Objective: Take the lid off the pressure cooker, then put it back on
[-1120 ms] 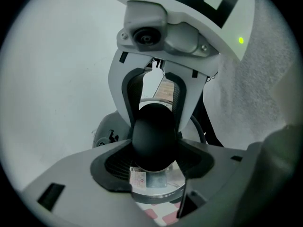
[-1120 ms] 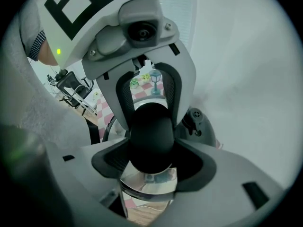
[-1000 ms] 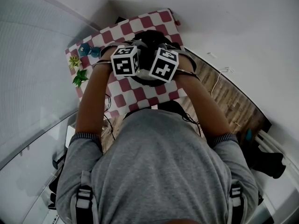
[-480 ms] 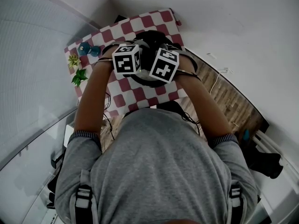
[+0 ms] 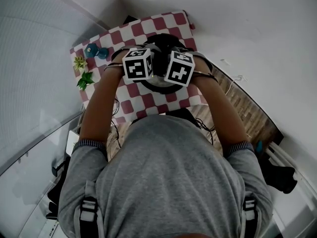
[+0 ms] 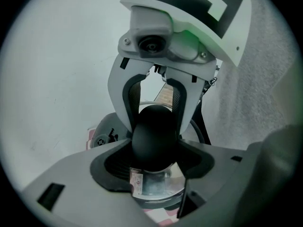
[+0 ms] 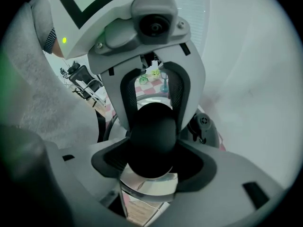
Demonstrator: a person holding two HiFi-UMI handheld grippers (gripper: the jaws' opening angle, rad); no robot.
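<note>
The pressure cooker [image 5: 159,87] stands near the middle of the table [image 5: 143,102], which is covered with a red and white checked cloth, a little closer to its right edge than its left. Its lid is on, and the black knob [image 6: 154,138] on top sits right between the two grippers, which meet over it from opposite sides. In the left gripper view the left gripper [image 6: 155,150] has its jaws set wide around the knob, with the dark pads against its sides and bright steel bearing a small sticker just below. In the right gripper view the right gripper [image 7: 152,150] clamps the same knob from the other side, its pads also on the round black surface. Each view shows the other gripper's pale fingers flanking the knob from above. In the head view the left marker cube [image 5: 138,63] and the right marker cube [image 5: 179,68] sit side by side, almost touching, and cover most of the cooker. Compared with the head view a second ago, both cubes have turned slightly while staying over the same spot on the cooker, and the lid has not lifted. Two small green plants [image 5: 85,81] stand at the table's left edge, with blue objects [image 5: 94,51] near its far left corner. Wooden floor [image 5: 242,108] shows beyond the right edge.
</note>
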